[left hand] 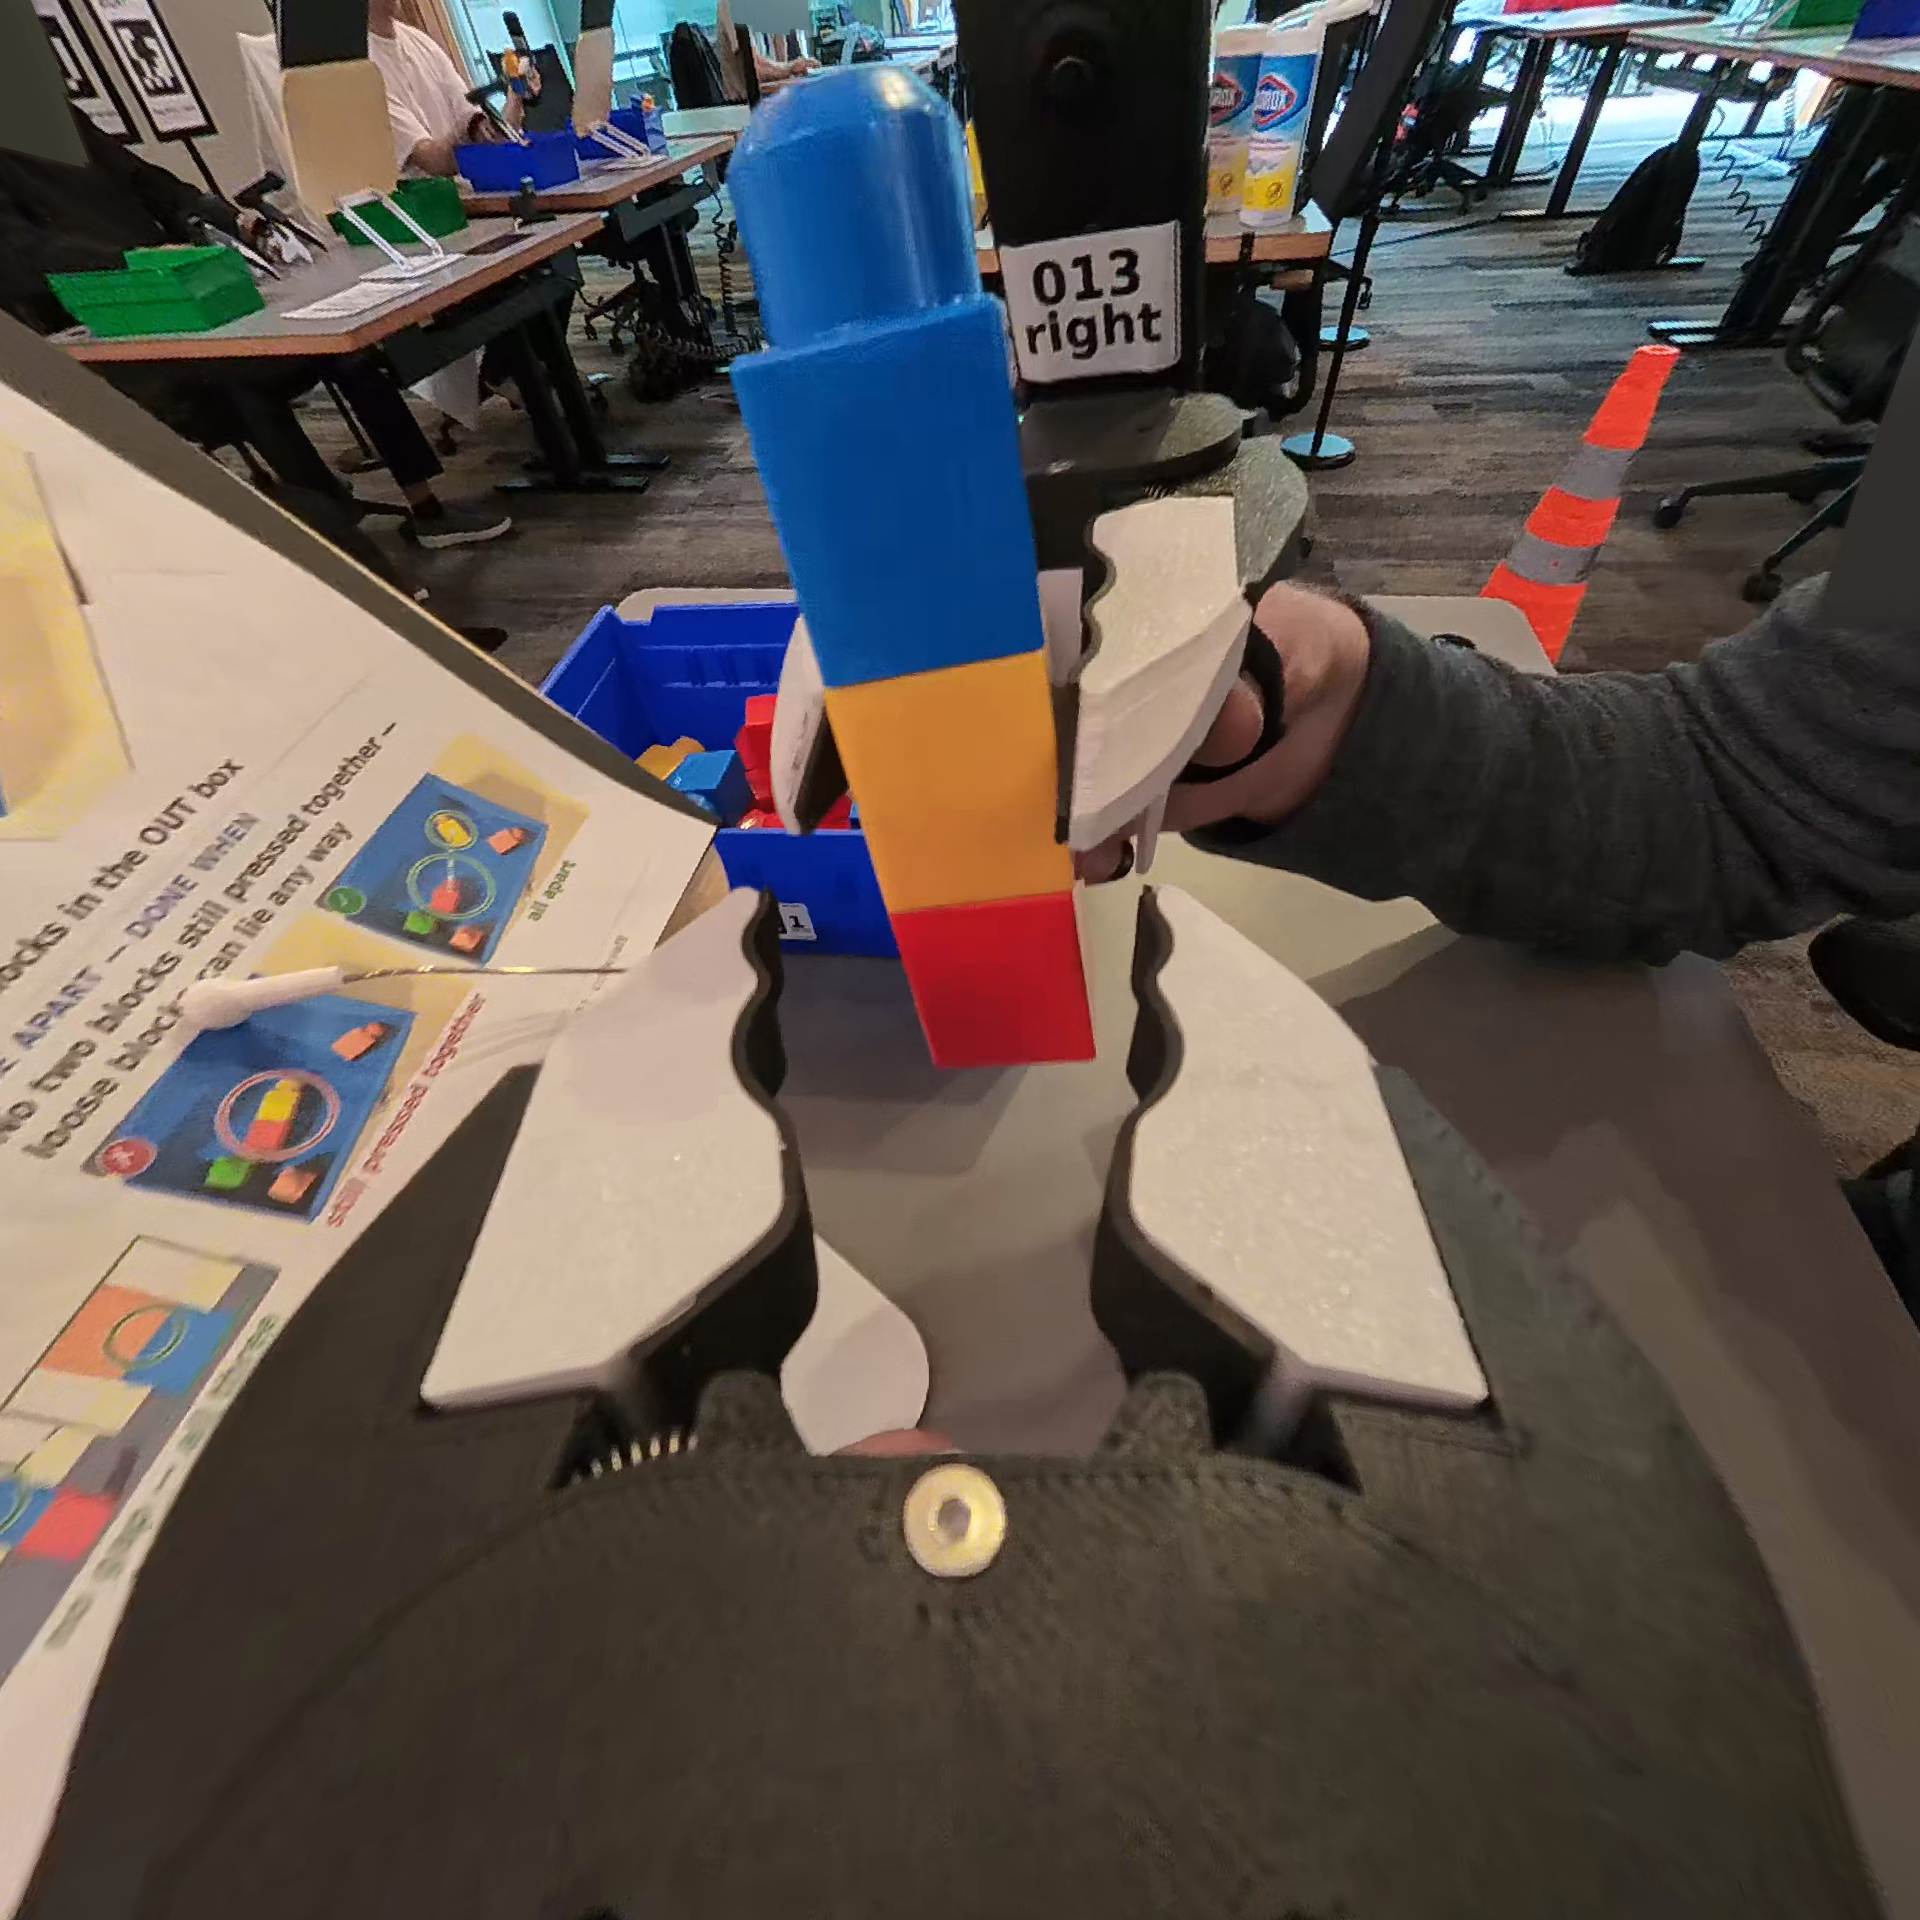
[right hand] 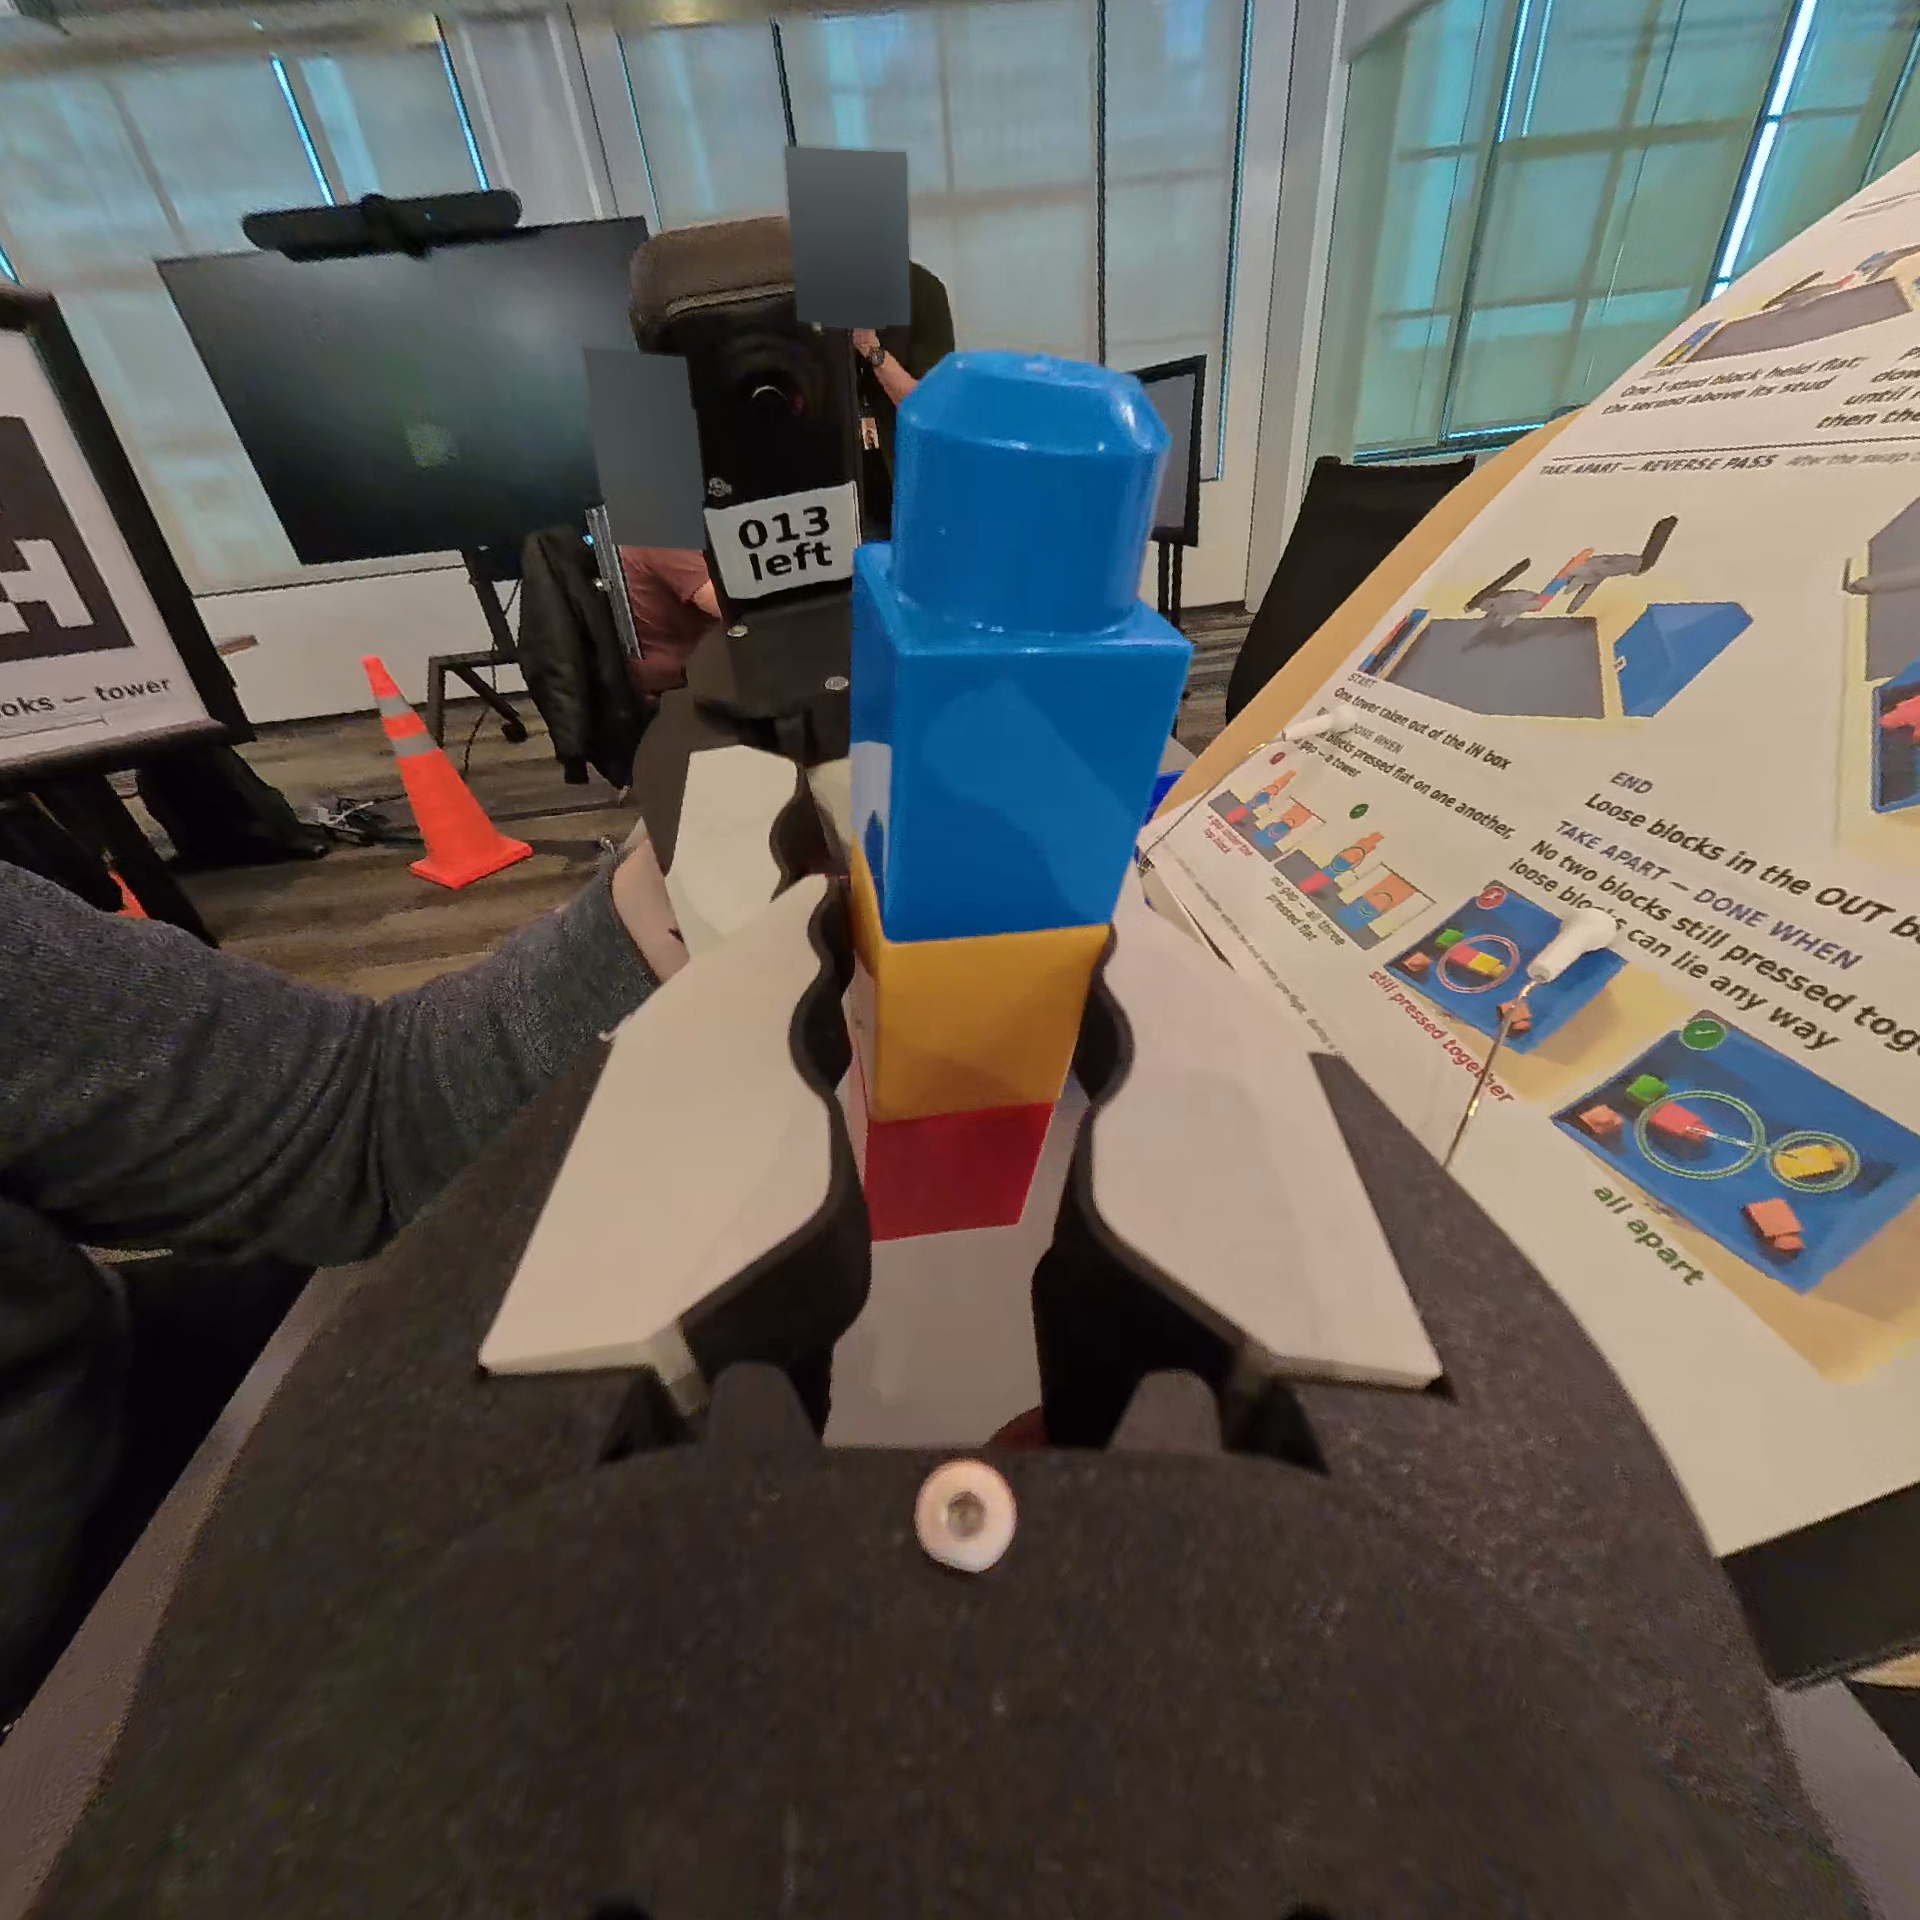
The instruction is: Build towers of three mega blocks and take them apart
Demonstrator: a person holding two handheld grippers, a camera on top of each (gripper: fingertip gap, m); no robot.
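Observation:
A tower of three blocks stands slightly tilted in the air: blue block (left hand: 883, 468) on top, yellow block (left hand: 951, 774) in the middle, red block (left hand: 997, 977) at the bottom. My right gripper (left hand: 945, 769) is shut on the yellow block (right hand: 966, 1018), as its own view (right hand: 966, 997) shows, with the blue block (right hand: 1008, 748) above and the red block (right hand: 951, 1169) below. My left gripper (left hand: 956, 935) is open. Its fingertips flank the red block with a gap on each side. It also shows behind the tower in the right wrist view (right hand: 743, 831).
A blue bin (left hand: 665, 675) with loose blocks stands behind the tower on the grey table (left hand: 1507, 1039). A slanted instruction board (left hand: 260, 935) rises close on my left, and shows in the right wrist view (right hand: 1662, 831). An orange cone (left hand: 1590, 488) stands on the floor. My two grippers' fingertips are within a few centimetres of each other.

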